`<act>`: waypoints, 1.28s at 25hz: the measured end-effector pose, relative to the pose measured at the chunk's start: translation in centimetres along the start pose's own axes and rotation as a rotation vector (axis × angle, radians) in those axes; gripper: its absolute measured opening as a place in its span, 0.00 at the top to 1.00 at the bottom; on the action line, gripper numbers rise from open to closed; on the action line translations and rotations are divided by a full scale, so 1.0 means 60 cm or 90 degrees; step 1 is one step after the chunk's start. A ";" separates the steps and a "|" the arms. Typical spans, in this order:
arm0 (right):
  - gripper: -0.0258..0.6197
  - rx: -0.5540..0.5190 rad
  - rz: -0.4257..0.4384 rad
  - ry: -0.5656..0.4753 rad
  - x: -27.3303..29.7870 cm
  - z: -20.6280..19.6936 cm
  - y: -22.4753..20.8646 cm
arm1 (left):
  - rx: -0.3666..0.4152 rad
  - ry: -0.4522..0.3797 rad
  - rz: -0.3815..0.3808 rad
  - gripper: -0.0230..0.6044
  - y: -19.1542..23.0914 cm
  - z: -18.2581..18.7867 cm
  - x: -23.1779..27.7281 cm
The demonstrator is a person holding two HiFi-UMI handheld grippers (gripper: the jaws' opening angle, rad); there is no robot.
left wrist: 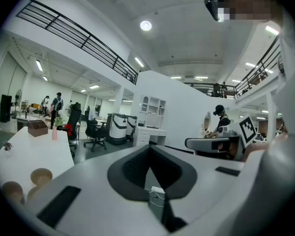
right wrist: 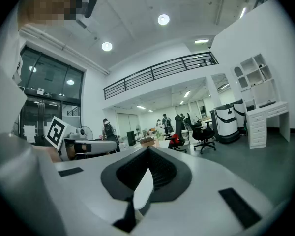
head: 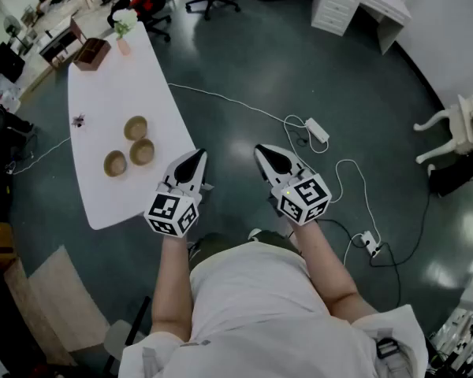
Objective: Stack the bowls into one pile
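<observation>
Left claw: the left gripper point(head: 195, 159) has its jaws pressed together on nothing and hangs just off the table's edge.
Right claw: the right gripper point(head: 266, 151) is likewise closed and empty, held over the floor well away from the bowls.
Bowls: three sit unstacked in a tight cluster on the white table point(head: 102, 93): the far bowl point(head: 135, 127), the middle bowl point(head: 142, 151) and the near bowl point(head: 115, 163).
Shapes: they are small, round and shallow, tan like wood or bamboo, with thin rims; the tabletop looks smooth and glossy.
Risk, crowding: reaching for one bowl could knock its neighbour, since they sit so close.
Risk, sliding: a light bowl may skate on that slick top rather than be gripped.
Risk, rim pinch: a grip on one thin rim could tip the bowl.
Risk, floor: the white cable point(head: 244, 107) trails near the person's feet.
</observation>
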State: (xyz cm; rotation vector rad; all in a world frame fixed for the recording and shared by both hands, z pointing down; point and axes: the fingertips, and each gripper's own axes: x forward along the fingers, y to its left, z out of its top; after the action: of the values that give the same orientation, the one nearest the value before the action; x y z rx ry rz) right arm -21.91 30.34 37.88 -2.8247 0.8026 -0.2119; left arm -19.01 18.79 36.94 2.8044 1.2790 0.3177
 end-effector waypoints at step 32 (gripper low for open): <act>0.95 0.070 0.059 0.103 0.318 -0.040 -0.167 | -0.071 0.061 0.091 0.96 0.281 -0.041 0.187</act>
State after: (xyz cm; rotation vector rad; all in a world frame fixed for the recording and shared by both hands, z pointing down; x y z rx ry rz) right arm -1.28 28.17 44.09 -2.6859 0.9225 -0.4605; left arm 0.17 16.01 43.32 2.8217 1.0439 0.5188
